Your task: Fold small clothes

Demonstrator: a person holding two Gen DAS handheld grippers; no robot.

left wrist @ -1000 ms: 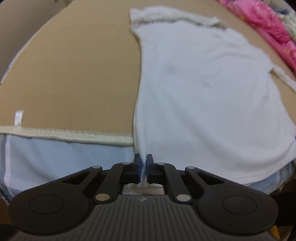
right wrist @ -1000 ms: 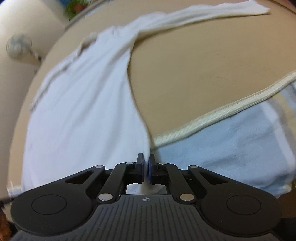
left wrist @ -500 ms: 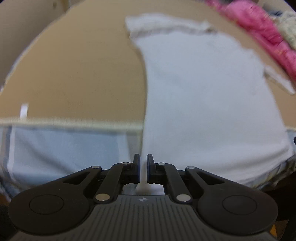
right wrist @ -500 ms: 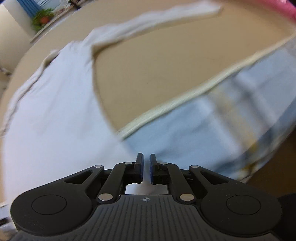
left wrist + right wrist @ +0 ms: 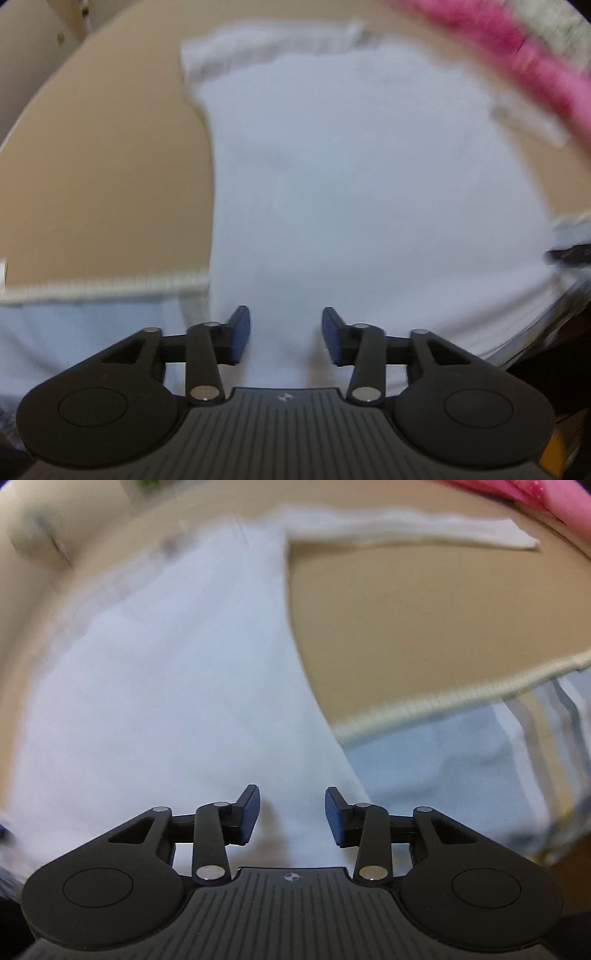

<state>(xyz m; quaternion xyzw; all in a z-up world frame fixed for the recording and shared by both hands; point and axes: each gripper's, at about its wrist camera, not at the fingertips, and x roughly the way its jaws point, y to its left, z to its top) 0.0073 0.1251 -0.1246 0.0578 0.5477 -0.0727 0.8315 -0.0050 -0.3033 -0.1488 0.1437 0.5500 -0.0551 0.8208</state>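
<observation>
White shirt (image 5: 362, 192) lies spread flat on our tan blanket (image 5: 103, 177), its hem at the near edge over a pale blue sheet (image 5: 461, 757). Pink cloth (image 5: 517, 55) sits beyond. Our left gripper (image 5: 285, 334) and right gripper (image 5: 291, 816), pinched shut a second ago, are opening, pads clear of the hem.
</observation>
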